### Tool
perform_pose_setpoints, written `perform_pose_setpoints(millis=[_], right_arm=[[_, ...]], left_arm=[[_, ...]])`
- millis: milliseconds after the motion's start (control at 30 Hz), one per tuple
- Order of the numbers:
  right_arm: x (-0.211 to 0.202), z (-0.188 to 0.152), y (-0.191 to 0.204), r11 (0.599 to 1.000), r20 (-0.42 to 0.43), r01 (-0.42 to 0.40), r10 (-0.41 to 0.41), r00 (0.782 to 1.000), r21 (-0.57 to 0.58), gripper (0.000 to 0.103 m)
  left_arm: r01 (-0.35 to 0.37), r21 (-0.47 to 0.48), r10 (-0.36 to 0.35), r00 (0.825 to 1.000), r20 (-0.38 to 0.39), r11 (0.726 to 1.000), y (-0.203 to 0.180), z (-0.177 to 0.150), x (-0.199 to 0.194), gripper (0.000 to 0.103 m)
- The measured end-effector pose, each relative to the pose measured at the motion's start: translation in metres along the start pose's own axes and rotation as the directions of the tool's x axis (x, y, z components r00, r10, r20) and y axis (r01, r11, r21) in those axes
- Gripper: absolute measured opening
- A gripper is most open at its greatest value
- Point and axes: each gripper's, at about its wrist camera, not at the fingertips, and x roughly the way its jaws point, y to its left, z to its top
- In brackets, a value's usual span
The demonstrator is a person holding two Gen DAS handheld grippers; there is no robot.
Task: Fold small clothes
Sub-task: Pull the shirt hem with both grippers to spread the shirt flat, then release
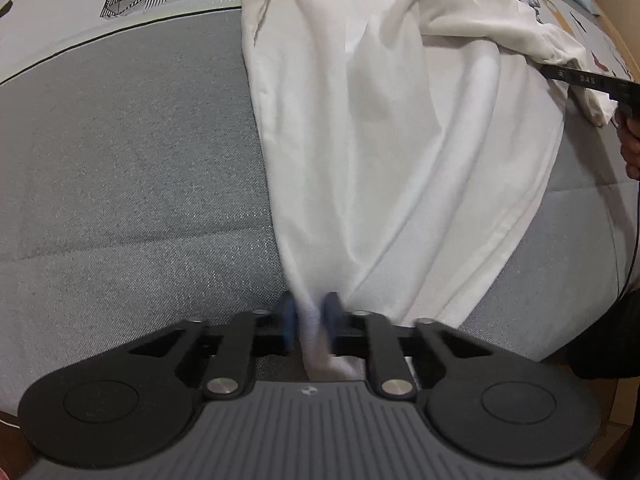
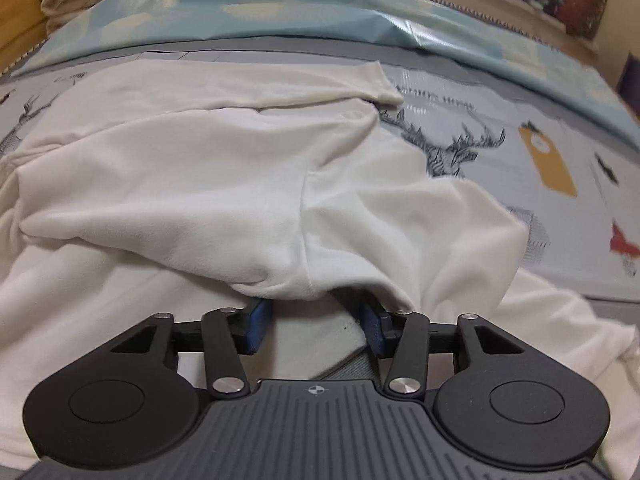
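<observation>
White shirt spread across the bed, hem pinched by the nearly closed left gripper; right gripper gapes, nothing clamped, so that sleeve fold may be dropped and bunched.

White garment on grey bedcover printed with line-drawn deer.

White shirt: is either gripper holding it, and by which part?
Left gripper pinches the white shirt at its near edge; right gripper is open.
</observation>
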Motion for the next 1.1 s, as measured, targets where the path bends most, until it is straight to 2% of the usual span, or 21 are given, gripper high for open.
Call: perform_pose_setpoints(millis=[33,67,167,300,433,567,667,733,800,833,867,900,933,1000,1067,1100], right_arm=[[-0.003,-0.001,0.0,1.0,-0.002,-0.017,0.017,1.0,0.0,0.008],[-0.005,-0.002,0.0,1.0,-0.009,-0.017,0.017,1.0,-0.002,0.007],[-0.021,-0.008,-0.008,0.997,-0.049,-0.06,0.062,0.997,0.047,0.006],[-0.062,-0.025,-0.029,0.995,-0.071,-0.068,0.073,0.995,0.07,0.006],[-0.107,-0.065,-0.06,0.994,-0.138,-0.053,0.066,0.988,0.094,0.005],[-0.143,-0.122,-0.081,0.993,-0.245,-0.075,0.095,0.965,0.088,0.005],[-0.158,-0.16,-0.072,0.991,-0.328,-0.123,0.135,0.935,0.055,0.005],[-0.164,-0.175,-0.059,0.989,-0.349,-0.145,0.143,0.926,0.021,0.005],[-0.169,-0.182,-0.041,0.984,-0.335,-0.174,0.152,0.93,-0.035,0.007],[-0.171,-0.183,-0.033,0.985,-0.315,-0.162,0.136,0.939,-0.057,0.009],[-0.171,-0.181,-0.029,0.988,-0.303,-0.145,0.123,0.945,-0.051,0.011],[-0.17,-0.179,-0.028,0.99,-0.293,-0.135,0.121,0.948,-0.029,0.017],[-0.169,-0.178,-0.026,0.991,-0.29,-0.132,0.124,0.949,-0.007,0.025],[-0.163,-0.173,-0.023,0.992,-0.286,-0.128,0.128,0.949,0.019,0.027],[-0.155,-0.174,-0.026,0.993,-0.304,-0.119,0.116,0.945,0.009,0.026],[-0.152,-0.176,-0.022,0.992,-0.322,-0.126,0.115,0.94,-0.013,0.01]], left_arm=[[-0.004,-0.002,0.004,1.0,0.005,1.0,0.0,0.0,0.0,0.007],[-0.007,-0.007,0.007,1.0,0.014,1.0,-0.001,0.0,0.0,0.006],[-0.028,-0.016,0.028,0.998,0.056,0.999,-0.001,0.002,-0.005,0.004],[-0.012,-0.03,0.016,0.992,0.122,0.999,-0.006,0.003,-0.014,0.004],[0.002,0.011,-0.004,0.988,0.152,1.0,-0.026,0.002,-0.017,0.004],[-0.032,0.058,0.025,0.993,0.113,0.998,-0.036,-0.013,-0.011,0.004],[-0.089,0.075,0.084,0.994,0.063,0.993,-0.03,-0.027,-0.003,0.004],[-0.101,0.073,0.098,0.994,0.038,0.992,-0.022,-0.033,-0.001,0.004],[-0.073,0.065,0.071,0.997,0.028,0.995,-0.016,-0.035,-0.002,0.006],[-0.052,0.057,0.05,0.998,0.032,0.997,-0.013,-0.035,-0.004,0.007],[-0.036,0.047,0.034,0.999,0.04,0.998,-0.01,-0.036,-0.007,0.011],[-0.028,0.031,0.027,0.999,0.047,0.999,-0.009,-0.037,-0.008,0.016],[-0.026,0.016,0.025,0.998,0.05,1.0,-0.007,-0.038,-0.009,0.017],[-0.027,0.001,0.027,0.999,0.036,1.0,-0.007,-0.038,-0.006,0.017],[-0.038,0.021,0.038,0.999,0.003,0.999,-0.011,-0.04,0.001,0.013],[-0.06,0.046,0.06,0.998,0.001,0.997,-0.017,-0.043,0.004,0.011]])
